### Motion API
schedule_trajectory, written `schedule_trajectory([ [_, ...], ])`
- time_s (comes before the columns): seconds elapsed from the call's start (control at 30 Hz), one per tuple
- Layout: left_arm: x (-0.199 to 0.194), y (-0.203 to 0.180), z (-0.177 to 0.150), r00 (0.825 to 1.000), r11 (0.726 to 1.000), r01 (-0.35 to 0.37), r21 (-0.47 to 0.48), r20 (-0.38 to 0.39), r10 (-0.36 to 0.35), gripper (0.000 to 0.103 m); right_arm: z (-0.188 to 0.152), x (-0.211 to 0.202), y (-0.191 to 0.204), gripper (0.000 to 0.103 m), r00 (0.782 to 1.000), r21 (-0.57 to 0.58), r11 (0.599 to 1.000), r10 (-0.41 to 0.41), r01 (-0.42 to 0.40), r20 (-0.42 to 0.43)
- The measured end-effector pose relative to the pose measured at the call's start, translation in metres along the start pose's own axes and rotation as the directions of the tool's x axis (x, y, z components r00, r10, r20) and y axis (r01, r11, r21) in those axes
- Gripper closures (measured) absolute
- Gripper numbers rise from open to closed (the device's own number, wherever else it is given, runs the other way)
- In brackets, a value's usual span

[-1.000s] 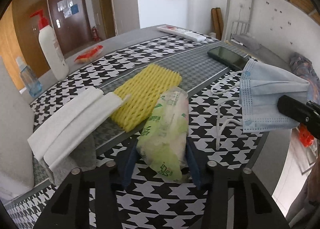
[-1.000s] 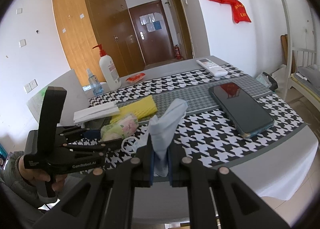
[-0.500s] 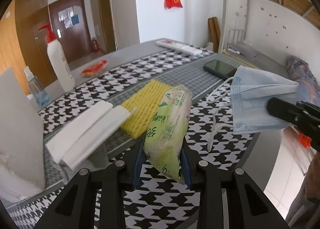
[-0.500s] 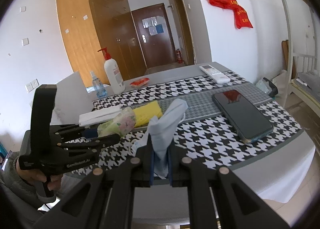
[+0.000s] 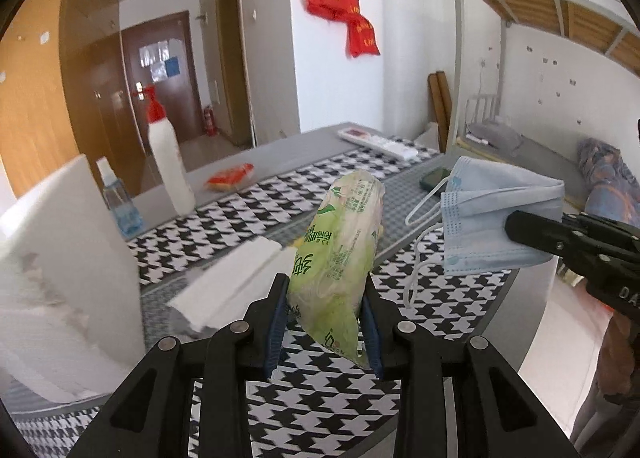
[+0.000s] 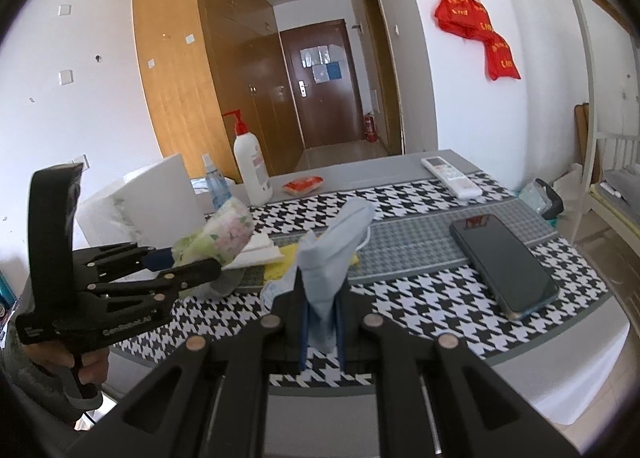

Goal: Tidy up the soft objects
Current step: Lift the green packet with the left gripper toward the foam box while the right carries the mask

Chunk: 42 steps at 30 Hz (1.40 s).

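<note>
My left gripper (image 5: 326, 322) is shut on a green tissue pack (image 5: 340, 254) and holds it in the air above the houndstooth table (image 5: 328, 398). It also shows in the right wrist view (image 6: 218, 236). My right gripper (image 6: 322, 332) is shut on a light blue face mask (image 6: 332, 258), also lifted; the mask (image 5: 496, 218) hangs to the right of the pack in the left wrist view. A folded white cloth (image 5: 232, 282) and a yellow foam net (image 6: 280, 268) lie on the table below.
A white box (image 5: 60, 270) stands at the left. A lotion pump bottle (image 5: 166, 162), a small blue bottle (image 5: 118, 202), a red packet (image 5: 230, 178), a remote (image 6: 452, 176) and a phone (image 6: 504, 266) are on the table. A bunk bed stands at the right.
My left gripper has lifted the tissue pack off the table and tilted up. My right gripper has risen a little with the mask still in it.
</note>
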State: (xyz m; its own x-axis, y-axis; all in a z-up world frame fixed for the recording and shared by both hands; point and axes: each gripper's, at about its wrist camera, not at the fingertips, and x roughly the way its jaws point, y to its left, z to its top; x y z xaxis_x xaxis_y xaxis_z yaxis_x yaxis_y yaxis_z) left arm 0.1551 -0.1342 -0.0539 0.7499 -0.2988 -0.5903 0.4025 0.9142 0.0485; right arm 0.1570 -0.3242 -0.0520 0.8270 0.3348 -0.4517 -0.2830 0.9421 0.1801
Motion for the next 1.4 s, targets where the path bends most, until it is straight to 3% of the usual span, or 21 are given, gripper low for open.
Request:
schedule_trajectory([
  [0.6, -0.042, 0.039, 0.008, 0.991, 0.993, -0.094, -0.065, 0.09, 0.099, 0.068, 0.033, 0.003, 0.046, 0.089, 0.999, -0.065, 0.997, 0.037, -0.035, 0.037],
  [1.4, -0.071, 0.08, 0.016, 0.963, 0.972, -0.195, -0.134, 0.163, 0.215, 0.068, 0.064, 0.025, 0.091, 0.089, 0.992, -0.132, 0.985, 0.117, -0.11, 0.04],
])
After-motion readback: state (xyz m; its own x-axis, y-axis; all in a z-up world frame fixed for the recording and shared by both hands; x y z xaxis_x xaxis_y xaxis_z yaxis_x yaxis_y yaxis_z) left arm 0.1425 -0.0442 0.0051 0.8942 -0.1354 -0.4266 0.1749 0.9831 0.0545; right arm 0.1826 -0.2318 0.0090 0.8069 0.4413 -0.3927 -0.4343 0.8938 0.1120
